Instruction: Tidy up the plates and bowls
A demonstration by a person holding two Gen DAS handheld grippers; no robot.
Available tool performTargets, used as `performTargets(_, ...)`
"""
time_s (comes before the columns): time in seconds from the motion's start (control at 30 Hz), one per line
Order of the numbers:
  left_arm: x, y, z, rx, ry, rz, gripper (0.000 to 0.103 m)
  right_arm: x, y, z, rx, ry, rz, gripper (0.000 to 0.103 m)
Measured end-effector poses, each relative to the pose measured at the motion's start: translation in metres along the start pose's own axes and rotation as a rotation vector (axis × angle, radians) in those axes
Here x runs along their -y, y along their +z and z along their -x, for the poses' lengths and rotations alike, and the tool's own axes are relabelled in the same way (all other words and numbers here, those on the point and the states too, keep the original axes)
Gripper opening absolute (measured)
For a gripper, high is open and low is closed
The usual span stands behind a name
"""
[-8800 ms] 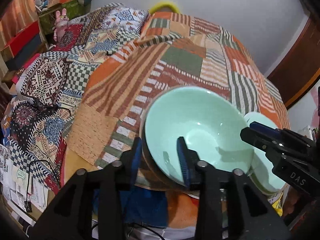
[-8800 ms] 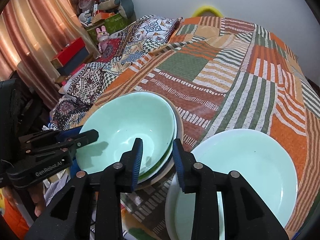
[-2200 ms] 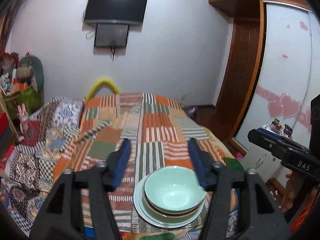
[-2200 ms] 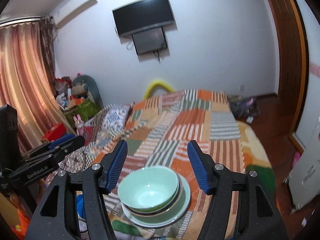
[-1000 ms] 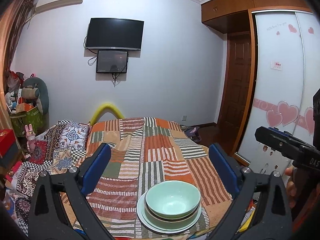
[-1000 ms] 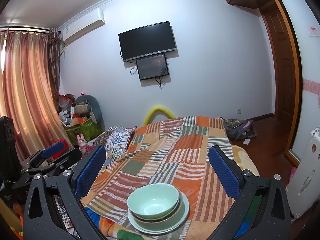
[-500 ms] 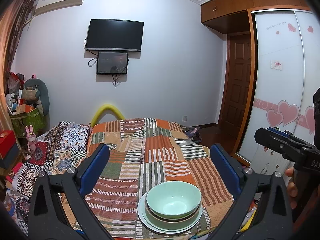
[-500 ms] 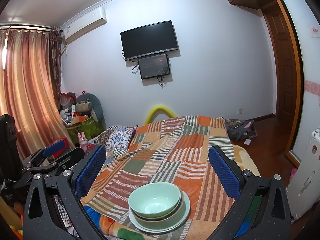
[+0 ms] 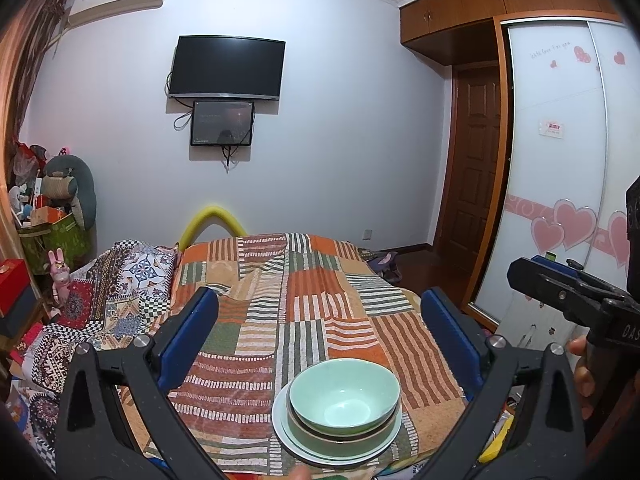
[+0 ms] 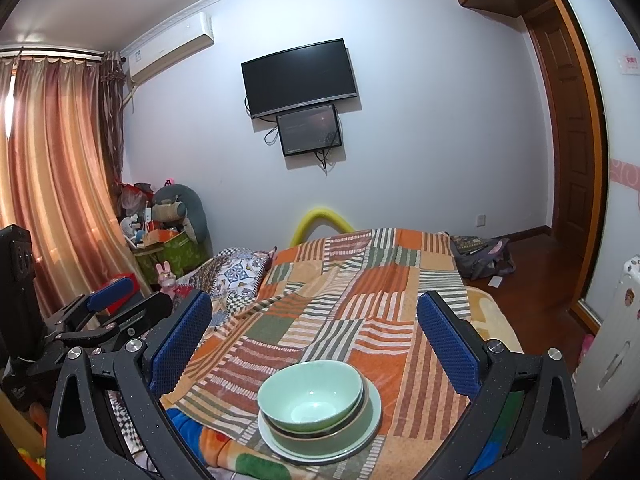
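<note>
A pale green bowl (image 9: 344, 394) (image 10: 311, 396) sits nested in darker bowls on a pale green plate (image 9: 298, 446) (image 10: 370, 438), one stack at the near edge of the patchwork-covered bed (image 9: 304, 292) (image 10: 360, 296). My left gripper (image 9: 322, 340) is wide open, raised well back from the stack, nothing between its blue pads. My right gripper (image 10: 314, 336) is equally wide open and empty, held back at a similar distance. Each gripper shows at the side of the other's view.
A TV (image 9: 227, 68) and a small screen hang on the far wall. Boxes, toys and a plush (image 9: 68, 196) crowd the left side by the curtain (image 10: 52, 184). A wardrobe with heart stickers (image 9: 560, 208) and a wooden door (image 9: 476, 184) stand right.
Over the last second almost nothing moved; both grippers stay wide open and pulled back. Earlier they were close over the bowl and a separate plate, which now lies under the stack.
</note>
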State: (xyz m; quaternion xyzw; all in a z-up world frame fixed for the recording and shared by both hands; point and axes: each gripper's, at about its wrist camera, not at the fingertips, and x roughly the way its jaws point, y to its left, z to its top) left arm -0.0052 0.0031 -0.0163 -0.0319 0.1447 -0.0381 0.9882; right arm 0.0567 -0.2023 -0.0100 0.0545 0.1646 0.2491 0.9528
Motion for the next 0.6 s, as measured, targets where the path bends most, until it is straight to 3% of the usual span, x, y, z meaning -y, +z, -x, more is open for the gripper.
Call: performTargets(0.6,-0.0032,-0.0005,0.0002,-0.006,-0.008,0.004,0.103,0.0018,-0.0061,-0.0008,-0.013,-0.003,-0.004,0.102)
